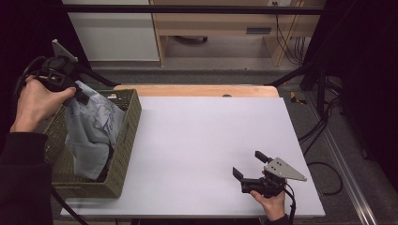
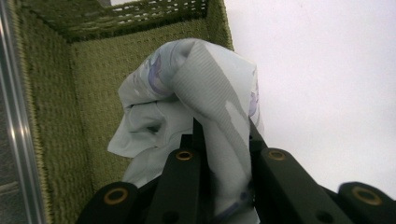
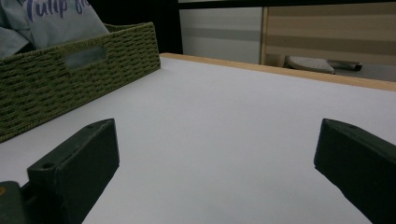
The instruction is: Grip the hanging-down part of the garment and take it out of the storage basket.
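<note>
In the high view, the left gripper (image 1: 80,96) is clamped on the top of a pale blue garment (image 1: 94,133) that hangs lengthwise, top to bottom, its lower end down inside the green woven basket (image 1: 127,140) at the table's (image 1: 197,140) left edge. The left hand (image 1: 37,103) is raised above the basket's near-left rim, wrist bent. The right gripper (image 1: 251,164) lies low on the table's near right, jaws spread wide with nothing between them.

In the left gripper view, both jaws pinch a fold of the cloth (image 2: 205,107) above the basket's inside wall (image 2: 93,84).

In the right gripper view, purple script on the garment (image 3: 51,18) reads "Tulip", then cuts off.
</note>
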`<state>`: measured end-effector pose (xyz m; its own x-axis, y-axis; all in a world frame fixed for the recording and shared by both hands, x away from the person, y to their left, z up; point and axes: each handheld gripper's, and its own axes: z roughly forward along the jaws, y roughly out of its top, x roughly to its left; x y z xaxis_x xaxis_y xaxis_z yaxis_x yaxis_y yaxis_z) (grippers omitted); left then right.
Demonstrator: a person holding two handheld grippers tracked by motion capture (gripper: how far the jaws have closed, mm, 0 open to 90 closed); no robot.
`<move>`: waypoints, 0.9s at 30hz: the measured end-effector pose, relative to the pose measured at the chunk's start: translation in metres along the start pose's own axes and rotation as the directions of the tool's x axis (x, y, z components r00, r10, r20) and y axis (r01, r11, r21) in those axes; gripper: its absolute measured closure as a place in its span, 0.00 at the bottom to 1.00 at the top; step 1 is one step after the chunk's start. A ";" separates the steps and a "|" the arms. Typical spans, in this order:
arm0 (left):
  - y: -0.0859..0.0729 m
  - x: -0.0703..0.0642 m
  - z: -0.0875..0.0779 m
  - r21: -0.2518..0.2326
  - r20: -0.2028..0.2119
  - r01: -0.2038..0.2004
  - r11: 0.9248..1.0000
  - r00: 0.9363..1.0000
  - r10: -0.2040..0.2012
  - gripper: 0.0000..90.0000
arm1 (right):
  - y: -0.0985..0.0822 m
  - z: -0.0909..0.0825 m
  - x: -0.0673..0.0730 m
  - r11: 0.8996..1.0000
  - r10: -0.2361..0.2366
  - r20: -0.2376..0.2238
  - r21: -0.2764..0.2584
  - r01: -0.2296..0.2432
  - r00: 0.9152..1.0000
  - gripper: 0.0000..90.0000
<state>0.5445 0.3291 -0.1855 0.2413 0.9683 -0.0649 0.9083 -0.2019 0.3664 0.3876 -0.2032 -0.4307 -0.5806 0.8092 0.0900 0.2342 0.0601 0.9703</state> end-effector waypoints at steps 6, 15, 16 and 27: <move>0.001 -0.002 -0.016 -0.024 -0.004 0.000 1.000 1.000 0.000 0.91 | 0.004 0.006 0.005 1.000 0.004 -0.019 -0.002 -0.004 1.000 0.00; 0.006 -0.009 -0.033 -0.043 -0.011 -0.014 0.999 1.000 0.013 0.91 | 0.015 0.018 0.016 1.000 -0.010 -0.062 -0.010 0.009 0.998 0.00; 0.007 -0.010 -0.035 -0.046 -0.013 -0.015 0.999 1.000 0.015 0.91 | 0.016 0.019 0.017 1.000 -0.013 -0.068 -0.007 0.012 0.998 0.00; 0.009 -0.016 -0.047 -0.062 -0.020 -0.027 0.998 0.999 0.026 0.91 | 0.038 0.047 0.041 1.000 -0.014 -0.150 -0.027 0.010 0.989 0.00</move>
<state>0.5324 0.3186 -0.1372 0.2577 0.9655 -0.0369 0.8786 -0.2183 0.4247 0.4095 -0.1403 -0.4009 -0.6943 0.7114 0.1089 0.2074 0.0528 0.9768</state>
